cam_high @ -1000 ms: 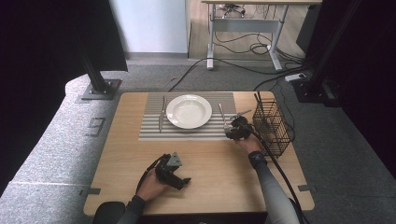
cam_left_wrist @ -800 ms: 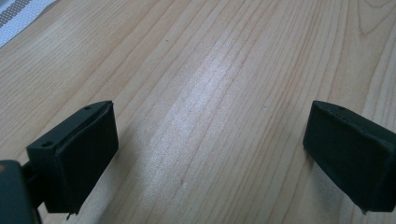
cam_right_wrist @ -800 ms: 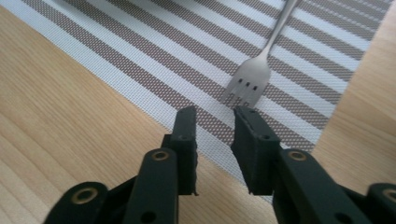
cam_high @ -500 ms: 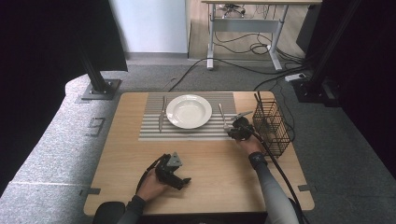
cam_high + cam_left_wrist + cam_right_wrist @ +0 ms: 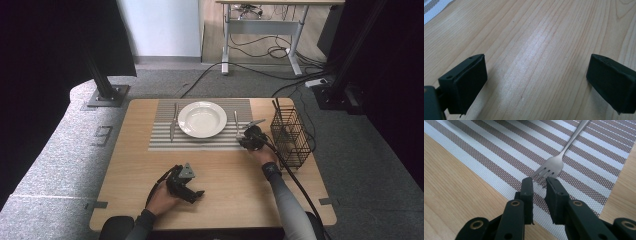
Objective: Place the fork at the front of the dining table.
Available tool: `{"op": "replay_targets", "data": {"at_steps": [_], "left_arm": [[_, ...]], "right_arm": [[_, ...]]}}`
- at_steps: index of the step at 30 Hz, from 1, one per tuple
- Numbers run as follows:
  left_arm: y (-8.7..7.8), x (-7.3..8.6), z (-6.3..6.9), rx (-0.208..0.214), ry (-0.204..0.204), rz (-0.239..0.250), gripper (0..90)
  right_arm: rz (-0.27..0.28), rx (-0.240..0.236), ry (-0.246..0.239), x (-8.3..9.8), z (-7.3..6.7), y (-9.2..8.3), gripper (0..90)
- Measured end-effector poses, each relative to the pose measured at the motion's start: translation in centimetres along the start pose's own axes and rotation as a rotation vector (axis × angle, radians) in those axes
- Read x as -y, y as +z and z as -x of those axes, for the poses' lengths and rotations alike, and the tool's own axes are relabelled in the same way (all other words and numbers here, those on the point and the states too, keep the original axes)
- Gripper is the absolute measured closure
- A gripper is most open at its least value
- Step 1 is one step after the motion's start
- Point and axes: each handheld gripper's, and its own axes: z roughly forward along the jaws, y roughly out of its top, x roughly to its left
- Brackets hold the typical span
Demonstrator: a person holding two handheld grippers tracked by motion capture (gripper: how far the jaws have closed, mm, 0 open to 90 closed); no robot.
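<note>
Now the table setting looks partly done. The plate (image 5: 202,119) sits in the middle of the striped mat (image 5: 165,141), and a knife (image 5: 173,122) lies on the mat to its left. The fork (image 5: 559,157) lies on the mat to the plate's right, tines toward the right gripper (image 5: 539,182). Its fingers have just been closing and are nearly pressed together around the tine tips, but I cannot tell if they pinch them. So the fork may need a nudge or a lift. The wire basket (image 5: 291,136) stands close on the right, near the desk (image 5: 235,185) edge. The left gripper (image 5: 187,186) rests low over bare wood, fingers spread wide, with lots of room.
</note>
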Motion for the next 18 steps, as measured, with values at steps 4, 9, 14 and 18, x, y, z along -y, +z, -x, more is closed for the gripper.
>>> {"op": "replay_targets", "data": {"at_steps": [4,9,14,18], "left_arm": [[0.0,0.0,0.0,0.0,0.0,0.0,2.9],[0.0,0.0,0.0,0.001,-0.001,-0.001,2.9],[0.0,0.0,0.0,0.002,-0.001,-0.001,2.9],[0.0,0.0,0.0,0.002,-0.003,-0.002,2.9]], "right_arm": [[0.017,-0.003,0.003,0.0,0.2,0.4,75.2],[0.025,0.0,0.006,-0.3,0.2,0.7,75.2],[0.026,0.004,0.002,-0.8,0.4,1.2,75.1],[0.026,0.001,0.016,-1.1,0.7,1.5,74.9]]}}
